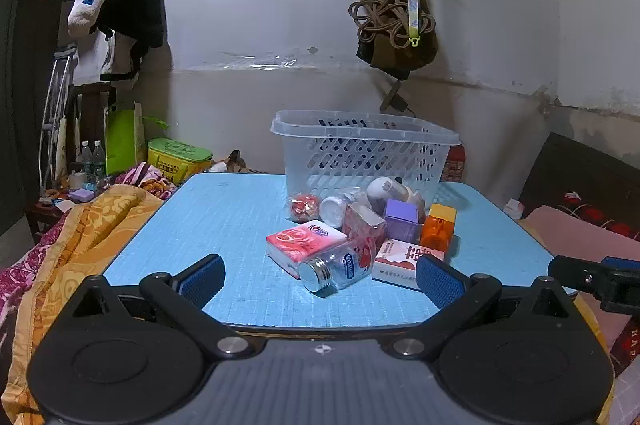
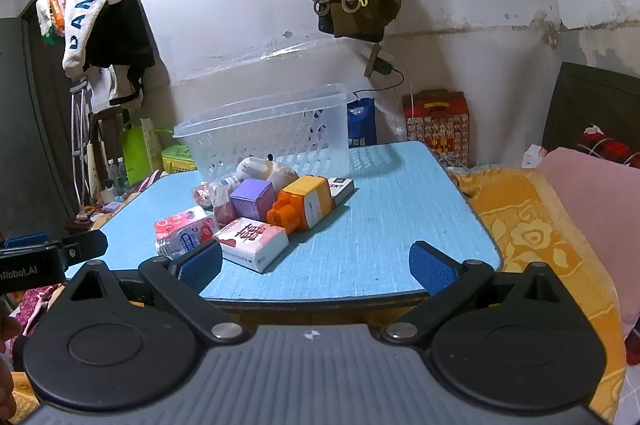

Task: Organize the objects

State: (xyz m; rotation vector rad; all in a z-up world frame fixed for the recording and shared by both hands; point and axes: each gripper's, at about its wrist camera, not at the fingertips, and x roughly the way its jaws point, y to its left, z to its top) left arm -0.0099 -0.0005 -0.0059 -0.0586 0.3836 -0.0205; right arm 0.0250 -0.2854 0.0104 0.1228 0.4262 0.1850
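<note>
A clear plastic basket (image 1: 440,139) (image 2: 208,133) stands at the back of the blue table (image 1: 224,217) (image 2: 400,209). In front of it lies a pile: a clear jar with a silver lid (image 1: 338,267), a pink tissue pack (image 1: 304,241), a purple box (image 1: 401,219) (image 2: 252,199), an orange bottle (image 1: 438,227) (image 2: 304,205), a white and red box (image 1: 404,259) (image 2: 254,239). My left gripper (image 1: 320,283) is open and empty at the table's near edge, just short of the jar. My right gripper (image 2: 316,265) is open and empty, near the front edge, right of the pile.
Orange and floral bedding (image 1: 80,225) (image 2: 532,225) lies on both sides of the table. Bags and rope hang on the wall (image 1: 396,17). A green box (image 1: 178,155) and water bottles (image 1: 92,159) sit at the far left. A red carton (image 2: 436,125) stands behind the table.
</note>
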